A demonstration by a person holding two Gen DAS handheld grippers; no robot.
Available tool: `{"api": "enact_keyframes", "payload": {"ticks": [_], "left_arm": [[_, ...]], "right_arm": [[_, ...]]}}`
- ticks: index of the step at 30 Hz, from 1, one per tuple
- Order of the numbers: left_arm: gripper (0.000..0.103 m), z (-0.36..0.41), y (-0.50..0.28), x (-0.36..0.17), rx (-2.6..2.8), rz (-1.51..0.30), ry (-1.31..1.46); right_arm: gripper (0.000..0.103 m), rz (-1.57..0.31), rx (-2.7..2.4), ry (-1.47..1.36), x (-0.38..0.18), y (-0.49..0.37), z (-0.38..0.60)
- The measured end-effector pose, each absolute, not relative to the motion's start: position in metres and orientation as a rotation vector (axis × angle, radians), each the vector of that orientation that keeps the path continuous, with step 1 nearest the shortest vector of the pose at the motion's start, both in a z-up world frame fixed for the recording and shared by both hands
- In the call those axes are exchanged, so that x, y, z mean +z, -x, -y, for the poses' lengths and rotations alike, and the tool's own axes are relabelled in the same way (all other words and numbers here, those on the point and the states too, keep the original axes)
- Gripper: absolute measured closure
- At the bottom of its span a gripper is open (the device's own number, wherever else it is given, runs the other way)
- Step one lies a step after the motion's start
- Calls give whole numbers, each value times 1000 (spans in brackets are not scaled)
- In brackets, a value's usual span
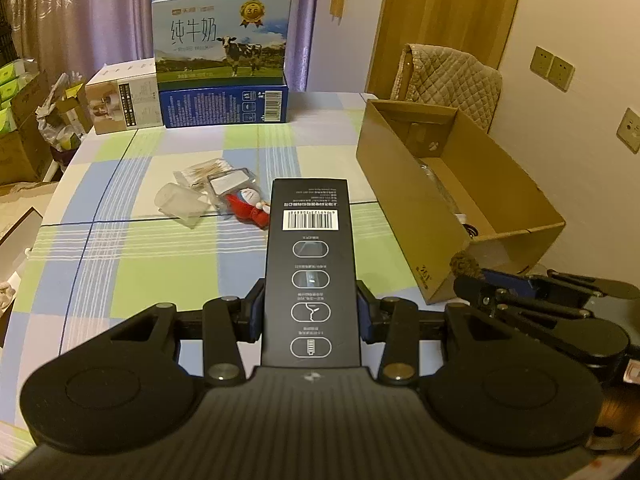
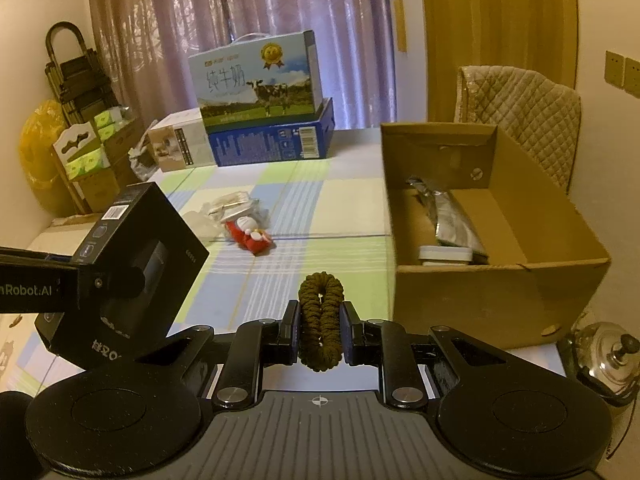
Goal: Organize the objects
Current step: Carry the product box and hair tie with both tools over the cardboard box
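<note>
My left gripper [image 1: 310,312] is shut on a black product box [image 1: 310,264], held above the checked tablecloth with its barcode side up; the same black box [image 2: 128,272] shows at the left of the right wrist view. My right gripper [image 2: 320,334] is shut on a dark olive braided hair tie [image 2: 321,320], which peeks in as the hair tie [image 1: 465,266] at the right of the left wrist view. An open cardboard box [image 1: 424,200], also seen as the cardboard box [image 2: 500,300], stands on the table's right side with a silver pouch [image 2: 452,220] and a white tin inside.
Mid-table lie a red and white plush toy [image 1: 250,208], a clear bag of cotton swabs [image 1: 208,172] and a clear plastic cup [image 1: 180,202]. A milk carton [image 1: 220,36] sits on a blue box at the far edge. A quilted chair [image 2: 520,112] stands behind; a metal kettle [image 2: 608,356] is at right.
</note>
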State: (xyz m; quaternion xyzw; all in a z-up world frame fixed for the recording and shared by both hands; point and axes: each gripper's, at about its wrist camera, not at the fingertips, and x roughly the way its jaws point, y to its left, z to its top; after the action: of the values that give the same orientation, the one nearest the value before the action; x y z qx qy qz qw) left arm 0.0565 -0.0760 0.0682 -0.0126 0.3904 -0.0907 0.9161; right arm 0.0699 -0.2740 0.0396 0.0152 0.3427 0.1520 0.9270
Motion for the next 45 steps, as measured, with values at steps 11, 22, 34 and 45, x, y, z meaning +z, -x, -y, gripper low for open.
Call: {"api": "enact_keyframes", "payload": {"ticks": [11, 22, 34, 45], "left_arm": [[65, 88, -52, 71, -208, -794, 12], [65, 101, -60, 79, -233, -785, 16], [65, 168, -95, 99, -348, -742, -16], [65, 226, -138, 108, -410, -719, -13]], "right_arm": [[86, -685, 300, -38, 46, -65, 285], [86, -672, 254, -55, 53, -70, 306], [86, -626, 132, -76, 73, -87, 369], [86, -605, 85, -77, 82, -114, 408]]}}
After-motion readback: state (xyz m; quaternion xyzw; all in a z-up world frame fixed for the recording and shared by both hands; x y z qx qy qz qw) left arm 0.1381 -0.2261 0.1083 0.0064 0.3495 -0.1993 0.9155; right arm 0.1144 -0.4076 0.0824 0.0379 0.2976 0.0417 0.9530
